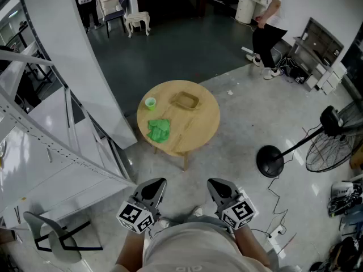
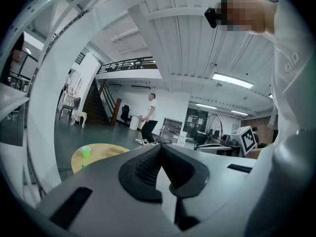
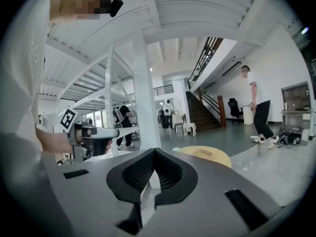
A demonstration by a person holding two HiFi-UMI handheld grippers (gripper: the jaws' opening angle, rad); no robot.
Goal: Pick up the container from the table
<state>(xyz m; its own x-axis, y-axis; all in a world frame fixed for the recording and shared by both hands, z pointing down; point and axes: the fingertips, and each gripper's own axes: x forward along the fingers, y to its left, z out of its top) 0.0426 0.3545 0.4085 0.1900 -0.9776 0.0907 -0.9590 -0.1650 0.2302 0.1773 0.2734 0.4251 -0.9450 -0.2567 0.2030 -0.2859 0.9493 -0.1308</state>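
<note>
A green cup (image 1: 150, 102) stands near crumpled green cloth (image 1: 159, 130).

The person holds both grippers low, close in front of the body, side by side and apart, pointing forward. The left gripper (image 1: 153, 188) has its jaws pressed together on nothing. The right gripper (image 1: 218, 188) is likewise closed and empty.
</note>
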